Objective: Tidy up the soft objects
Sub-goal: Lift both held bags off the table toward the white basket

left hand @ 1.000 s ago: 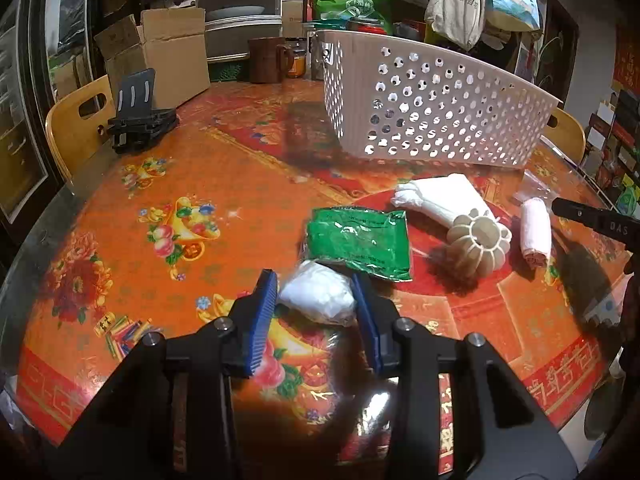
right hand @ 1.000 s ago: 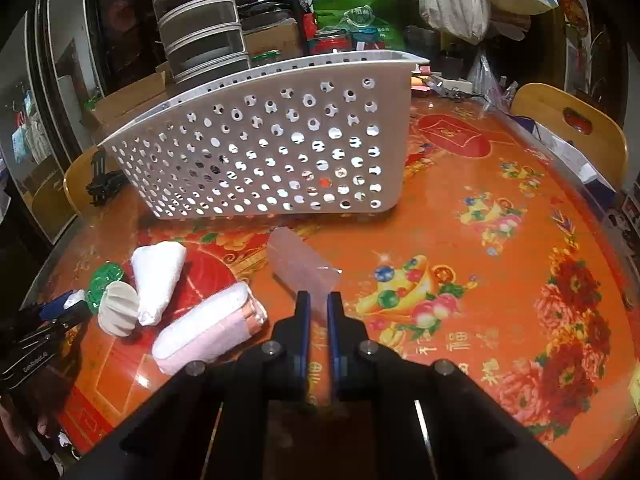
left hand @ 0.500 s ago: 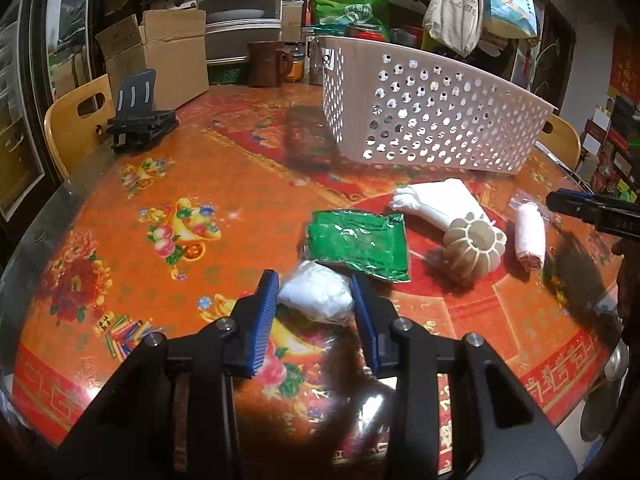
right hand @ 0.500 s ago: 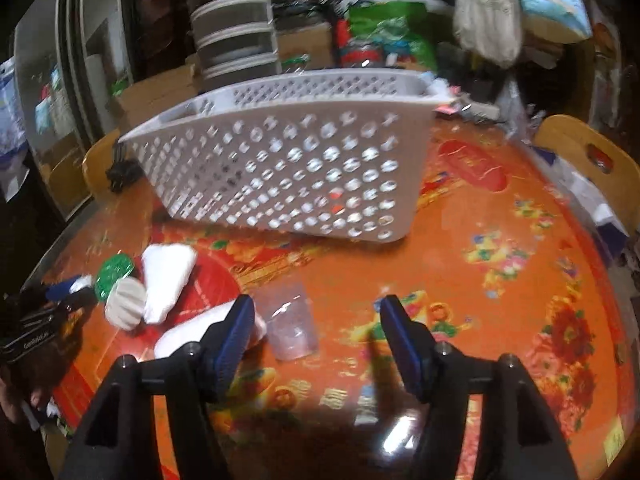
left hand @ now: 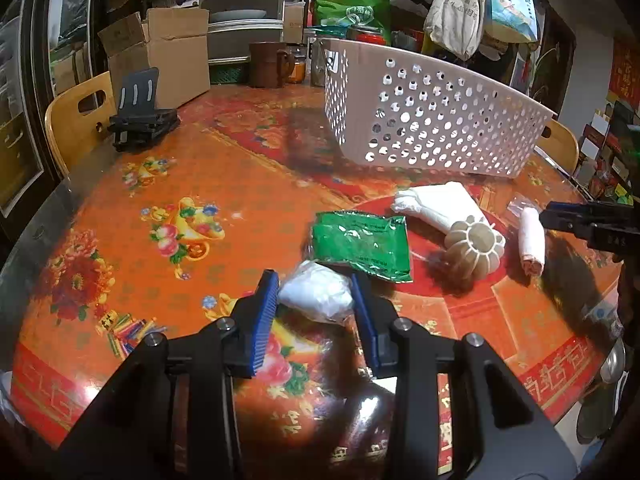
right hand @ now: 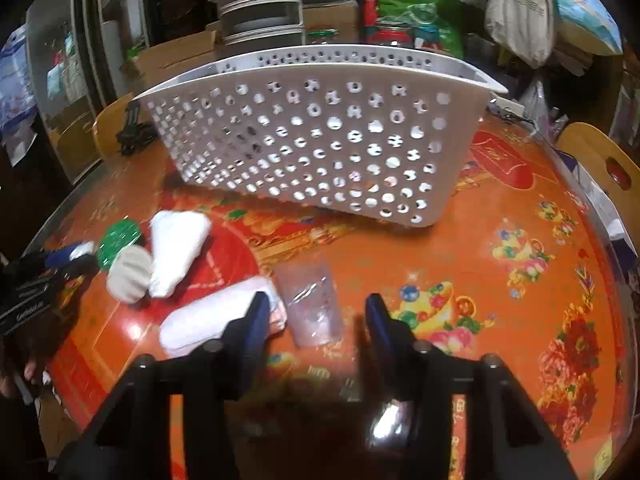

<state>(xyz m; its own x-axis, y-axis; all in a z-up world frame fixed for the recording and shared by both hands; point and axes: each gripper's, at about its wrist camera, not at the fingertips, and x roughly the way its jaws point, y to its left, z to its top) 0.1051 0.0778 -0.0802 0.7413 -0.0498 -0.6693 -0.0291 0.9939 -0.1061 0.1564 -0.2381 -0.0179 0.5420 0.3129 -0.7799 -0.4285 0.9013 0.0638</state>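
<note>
A white perforated basket (left hand: 432, 120) stands at the back of the table; it also shows in the right wrist view (right hand: 320, 140). My left gripper (left hand: 314, 300) is shut on a white soft bundle (left hand: 316, 298) on the table. Beside it lie a green packet (left hand: 360, 242), a white folded cloth (left hand: 436, 200), a cream ribbed sponge (left hand: 474, 246) and a rolled white-pink towel (left hand: 532, 240). My right gripper (right hand: 316, 316) is open over a clear plastic bag (right hand: 312, 304), with the rolled towel (right hand: 216, 320) at its left finger.
The table carries a red-orange floral cover (left hand: 180, 200). A black phone stand (left hand: 140, 124), a cardboard box (left hand: 168, 56) and a brown mug (left hand: 266, 64) stand at the back left. Wooden chairs (right hand: 600, 160) ring the table.
My right gripper has opened and let go of the clear plastic bag, which now lies on the table. My left gripper has stayed on the white bundle.
</note>
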